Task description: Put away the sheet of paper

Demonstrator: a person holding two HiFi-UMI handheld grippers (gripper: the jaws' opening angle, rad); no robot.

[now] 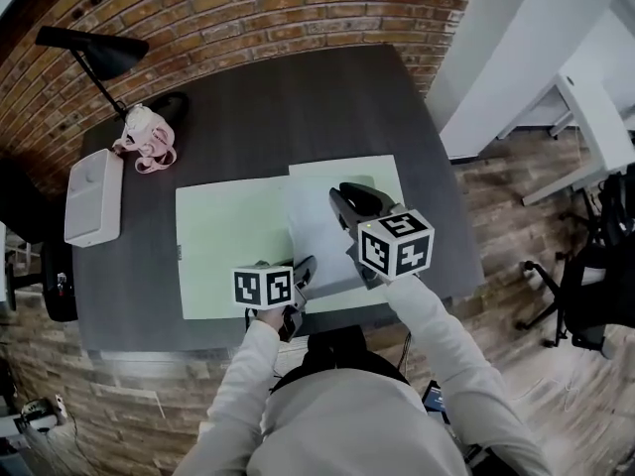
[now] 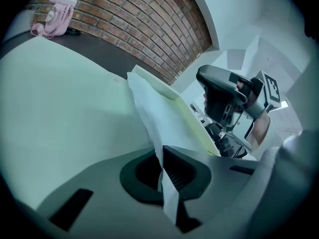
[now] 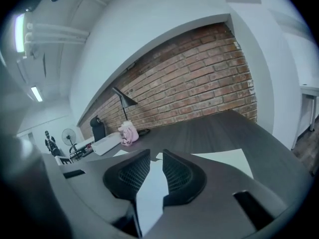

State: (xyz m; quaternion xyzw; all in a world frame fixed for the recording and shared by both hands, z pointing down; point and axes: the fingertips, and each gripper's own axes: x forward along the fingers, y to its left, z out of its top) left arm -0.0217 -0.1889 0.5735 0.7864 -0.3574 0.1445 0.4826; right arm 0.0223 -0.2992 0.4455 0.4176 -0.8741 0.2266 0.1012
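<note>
White paper sheet [image 1: 317, 234] lies over the right half of an open pale green card folder [image 1: 220, 246]. Left gripper [image 2: 162, 159] is clamped tight on the sheet's edge at the folder's near side. Right gripper [image 3: 156, 169] hangs above the folder's right half, jaws a little apart, gripping nothing — only white shows through the narrow gap.

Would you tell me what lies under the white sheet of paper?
A pale green folder, open on the dark table, shows around the sheet. Whatever lies directly beneath the sheet is covered.
</note>
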